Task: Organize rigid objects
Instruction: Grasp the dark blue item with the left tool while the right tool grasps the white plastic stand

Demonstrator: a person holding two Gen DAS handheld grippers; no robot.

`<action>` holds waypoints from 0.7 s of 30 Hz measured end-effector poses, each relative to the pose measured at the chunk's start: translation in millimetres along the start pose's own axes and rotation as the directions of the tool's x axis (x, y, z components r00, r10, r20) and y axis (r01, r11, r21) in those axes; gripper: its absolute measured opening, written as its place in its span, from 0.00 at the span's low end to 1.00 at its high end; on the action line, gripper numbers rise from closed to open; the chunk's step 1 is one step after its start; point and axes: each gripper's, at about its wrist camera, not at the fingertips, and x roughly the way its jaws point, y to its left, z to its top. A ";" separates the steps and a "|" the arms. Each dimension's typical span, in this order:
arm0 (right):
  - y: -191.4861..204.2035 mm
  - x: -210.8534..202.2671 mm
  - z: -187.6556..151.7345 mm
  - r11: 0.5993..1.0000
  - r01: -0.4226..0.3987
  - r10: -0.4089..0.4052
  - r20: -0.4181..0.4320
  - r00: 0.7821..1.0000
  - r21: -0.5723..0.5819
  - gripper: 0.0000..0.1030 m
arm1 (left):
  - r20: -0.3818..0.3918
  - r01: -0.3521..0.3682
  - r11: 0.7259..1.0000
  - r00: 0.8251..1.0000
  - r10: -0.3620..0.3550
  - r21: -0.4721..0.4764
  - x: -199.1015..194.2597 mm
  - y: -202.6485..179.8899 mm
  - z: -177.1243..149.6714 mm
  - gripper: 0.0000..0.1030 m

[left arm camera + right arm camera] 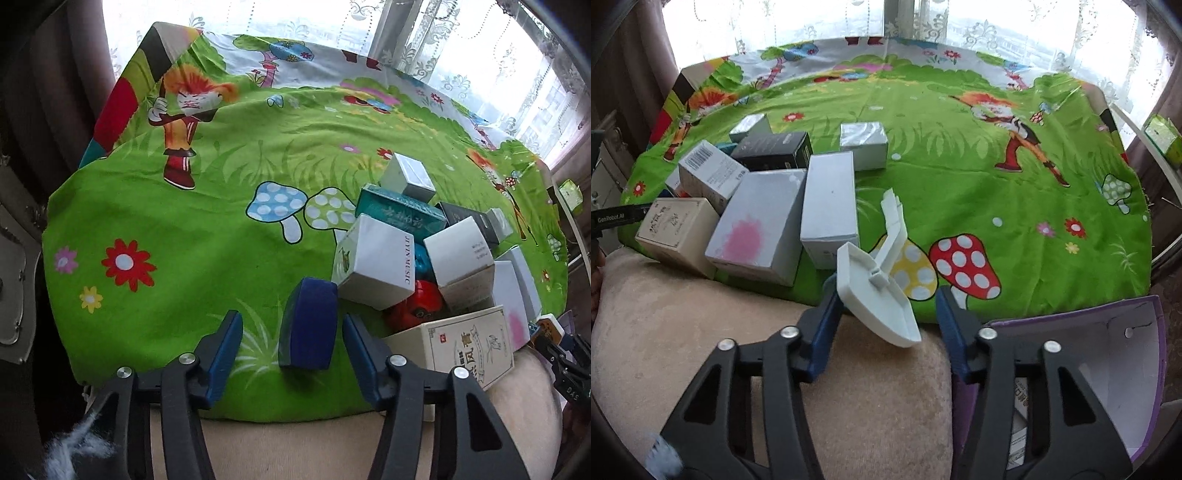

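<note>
In the left wrist view, my left gripper (292,325) is open, and a dark blue box (309,325) stands on the green cartoon cloth (166,240) between its fingers without touching them. A pile of boxes (424,251) with a red toy (417,306) lies just right of it. In the right wrist view, my right gripper (886,295) is open. A white plastic stand-like piece (882,280) leans against its left finger, over the cloth's near edge. The box pile (768,199) lies to the left.
A beige cushion (701,350) runs along the near edge of the cloth. An open purple carton (1108,369) sits at the lower right in the right wrist view. A green box (1163,136) stands off the cloth at the far right. Curtains and windows are behind.
</note>
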 end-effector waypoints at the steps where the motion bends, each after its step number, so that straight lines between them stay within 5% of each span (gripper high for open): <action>1: 0.2 2.2 0.3 1.000 0.006 -0.006 -0.009 1.000 -0.006 0.50 | 0.003 -0.003 1.000 1.000 0.003 0.004 -0.1 -0.6 0.2 0.54; 6: 3.3 8.0 3.8 0.999 0.021 -0.021 -0.016 1.000 -0.034 0.47 | 0.001 -0.005 1.000 1.000 0.005 0.015 4.8 -2.9 3.2 0.45; 11: 3.0 18.1 6.3 0.999 -0.017 0.015 -0.041 0.999 -0.041 0.25 | -0.007 0.010 0.999 1.000 -0.010 0.034 9.7 -6.8 3.3 0.28; 21: 2.9 5.9 1.4 1.000 -0.015 0.016 0.022 1.000 -0.027 0.16 | 0.049 0.014 1.000 0.999 -0.014 0.000 -3.7 -1.1 -3.8 0.27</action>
